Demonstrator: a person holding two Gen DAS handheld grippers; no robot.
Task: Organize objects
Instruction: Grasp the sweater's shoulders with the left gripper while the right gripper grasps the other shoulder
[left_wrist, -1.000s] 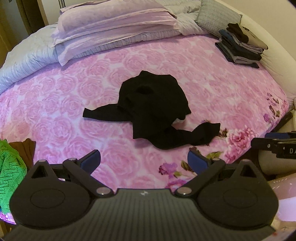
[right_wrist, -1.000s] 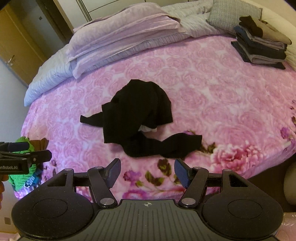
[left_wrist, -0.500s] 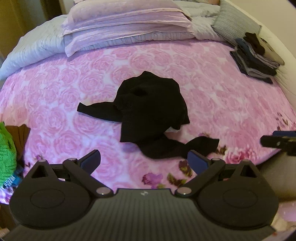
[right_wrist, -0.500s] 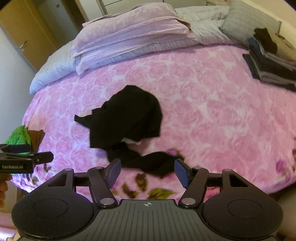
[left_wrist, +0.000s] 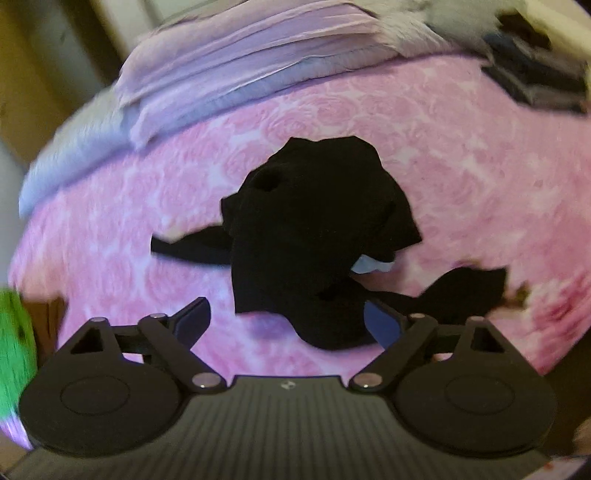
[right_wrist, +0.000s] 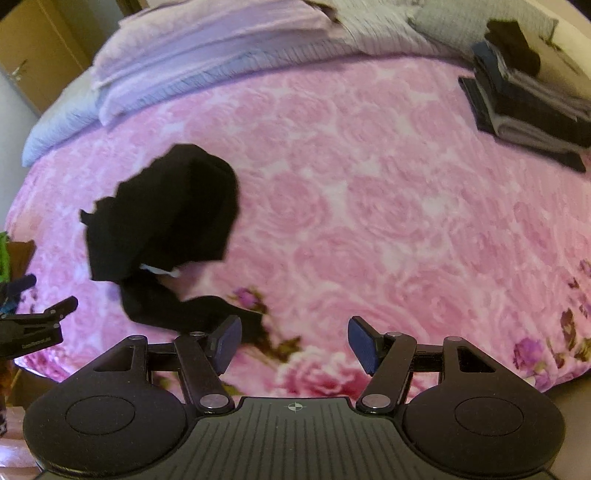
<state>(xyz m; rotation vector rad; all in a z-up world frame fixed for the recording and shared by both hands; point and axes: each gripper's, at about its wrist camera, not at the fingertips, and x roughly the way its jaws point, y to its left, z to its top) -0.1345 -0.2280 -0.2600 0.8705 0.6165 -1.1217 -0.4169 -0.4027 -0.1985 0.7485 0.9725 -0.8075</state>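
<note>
A crumpled black garment (left_wrist: 314, 236) lies on the pink rose bedspread (left_wrist: 461, 155), with a sleeve trailing right and a white label showing. My left gripper (left_wrist: 286, 321) is open and empty, its jaws standing either side of the garment's near edge, just above it. In the right wrist view the garment (right_wrist: 166, 221) lies left of centre. My right gripper (right_wrist: 293, 341) is open and empty over bare bedspread (right_wrist: 388, 206), its left finger beside the sleeve end. The left gripper also shows at the left edge of the right wrist view (right_wrist: 33, 325).
A stack of folded dark clothes (right_wrist: 524, 96) sits at the bed's far right. Lilac pillows and folded bedding (right_wrist: 207, 40) lie along the head. A green knit item (left_wrist: 13, 354) and a brown cloth (left_wrist: 44, 314) lie at the left edge. A wooden door (right_wrist: 33, 48) stands behind.
Both grippers have moved forward and lower toward the bed. The garment now sits larger and closer between the left jaws. The right gripper has shifted right, over bare bedspread.
</note>
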